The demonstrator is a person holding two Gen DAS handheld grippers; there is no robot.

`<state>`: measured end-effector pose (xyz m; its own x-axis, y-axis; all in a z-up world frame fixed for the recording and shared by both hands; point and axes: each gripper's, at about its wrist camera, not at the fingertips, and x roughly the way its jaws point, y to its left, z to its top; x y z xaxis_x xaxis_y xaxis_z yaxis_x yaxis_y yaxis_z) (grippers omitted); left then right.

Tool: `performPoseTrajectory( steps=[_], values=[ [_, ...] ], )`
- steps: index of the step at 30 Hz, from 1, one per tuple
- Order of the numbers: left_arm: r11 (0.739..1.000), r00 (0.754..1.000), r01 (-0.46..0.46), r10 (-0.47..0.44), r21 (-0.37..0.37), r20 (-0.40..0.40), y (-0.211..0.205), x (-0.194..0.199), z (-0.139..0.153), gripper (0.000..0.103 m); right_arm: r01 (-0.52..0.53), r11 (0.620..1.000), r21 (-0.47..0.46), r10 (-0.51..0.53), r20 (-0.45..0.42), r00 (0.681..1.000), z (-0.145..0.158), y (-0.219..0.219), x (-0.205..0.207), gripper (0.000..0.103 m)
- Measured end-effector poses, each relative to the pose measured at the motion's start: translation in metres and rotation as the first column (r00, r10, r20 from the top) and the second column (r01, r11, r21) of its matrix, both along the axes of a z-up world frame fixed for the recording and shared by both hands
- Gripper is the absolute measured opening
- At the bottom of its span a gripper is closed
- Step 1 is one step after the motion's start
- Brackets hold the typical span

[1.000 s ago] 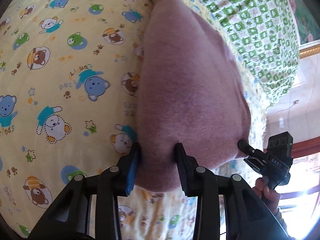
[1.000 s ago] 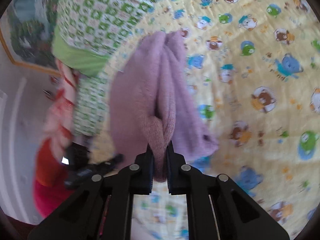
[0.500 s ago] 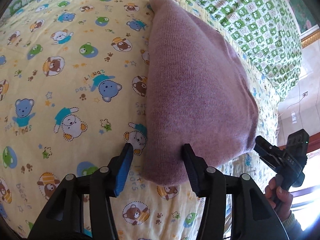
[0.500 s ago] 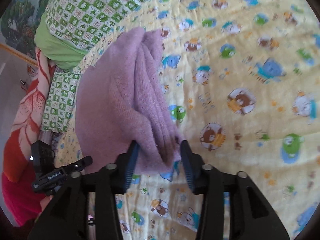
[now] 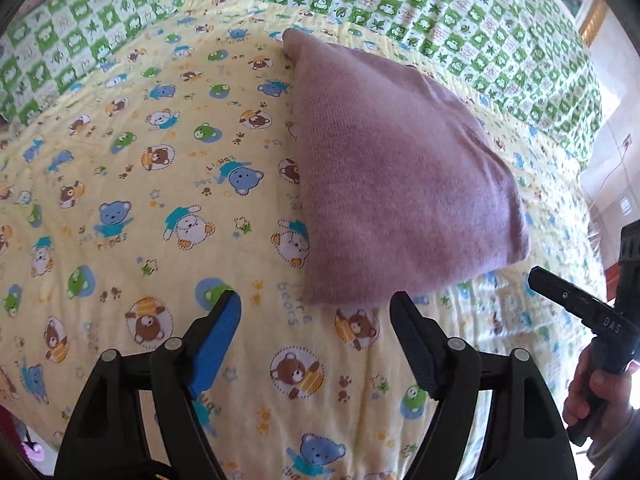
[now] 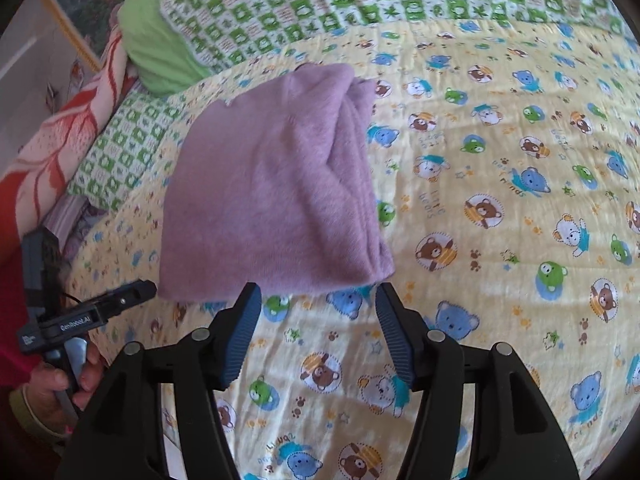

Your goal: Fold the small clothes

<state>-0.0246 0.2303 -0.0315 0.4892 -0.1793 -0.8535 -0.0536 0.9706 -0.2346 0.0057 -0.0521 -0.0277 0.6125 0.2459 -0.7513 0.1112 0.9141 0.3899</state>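
Both my grippers, left (image 5: 316,320) and right (image 6: 318,308), have fingers spreading with nothing between them, just short of the folded purple garment (image 5: 384,184) on the bed (image 5: 160,240), its long axis running away toward the pillows.

Yellow bear-print bed quilt (image 5: 168,208); folded purple garment (image 5: 392,184), green checked blanket (image 5: 460,28)

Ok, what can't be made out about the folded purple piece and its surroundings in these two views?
- Garment type: folded; neither view shows sleeves or legs.
- Its underside: hidden against the sheet.
- Left wrist view: the right tool is cut off by the frame edge.
- Right wrist view: the picture on the wall is cropped and blurred.
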Motion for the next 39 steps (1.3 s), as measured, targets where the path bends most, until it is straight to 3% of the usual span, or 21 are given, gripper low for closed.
performPoseTrajectory(
  steps=[8, 18, 21, 28, 32, 39],
  values=[
    [0.999, 1.0, 0.018, -0.018, 0.039, 0.015, -0.006, -0.019, -0.009, 0.08, -0.038, 0.998, -0.046, 0.037, -0.02, 0.999, -0.017, 0.019, -0.013, 0.068],
    [0.99, 0.996, 0.05, -0.059, 0.129, 0.068, -0.009, -0.034, -0.002, 0.08, -0.056, 0.991, -0.118, 0.058, 0.016, 0.998, -0.012, 0.036, -0.03, 0.081],
    [0.991, 0.996, 0.06, -0.066, 0.118, 0.053, -0.011, -0.033, 0.002, 0.08, -0.065, 0.989, -0.129, 0.069, 0.025, 0.997, -0.011, 0.039, -0.032, 0.082],
    [0.983, 0.987, 0.0, -0.029, 0.185, 0.156, -0.019, -0.031, 0.029, 0.085, -0.083, 0.967, -0.242, 0.109, 0.094, 0.99, 0.009, 0.049, -0.035, 0.088],
    [0.984, 0.978, -0.028, -0.01, 0.178, 0.209, -0.022, -0.027, 0.043, 0.089, -0.072, 0.958, -0.279, 0.117, 0.147, 0.982, 0.024, 0.052, -0.034, 0.092],
    [0.98, 0.978, -0.05, 0.009, 0.193, 0.207, -0.028, -0.021, 0.042, 0.09, -0.069, 0.953, -0.295, 0.129, 0.19, 0.973, 0.027, 0.05, -0.027, 0.096]
  ],
)
